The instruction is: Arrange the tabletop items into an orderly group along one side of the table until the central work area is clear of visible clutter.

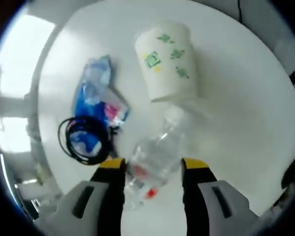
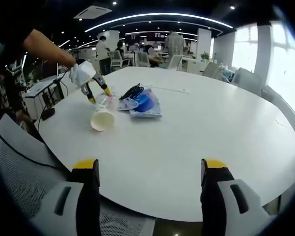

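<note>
Left gripper [image 1: 152, 167]: its yellow-tipped jaws are standing wide, one on each side of a clear bottle; whether they are touching it, I cannot tell. In the right gripper view it [image 2: 99, 94] is reaching down to the table from a person's hand, far to the left.
Right gripper [image 2: 147, 169]: its jaws are standing wide apart with nothing between them, hovering over the near edge of the table, well apart from the items.
Bottle [image 1: 152, 167]: clear plastic, lying on its side between the left jaws, with red marks showing near the lower end; its far end is pointing at the cup.
Cup [image 1: 167, 61]: white paper with green print, lying on its side just beyond the bottle; its mouth is facing the right gripper's camera [image 2: 102, 119].
Packet [image 1: 96, 91]: blue and clear plastic, lying flat left of the cup in the left gripper view [image 2: 143, 104].
Cable [image 1: 83, 137]: black, coiled, lying partly on the packet's near end, just beside the left jaw.
Table [image 2: 211, 128]: white and round, with all the items clustering near one side of it.
Background: an office with chairs, and people standing at the far end.
</note>
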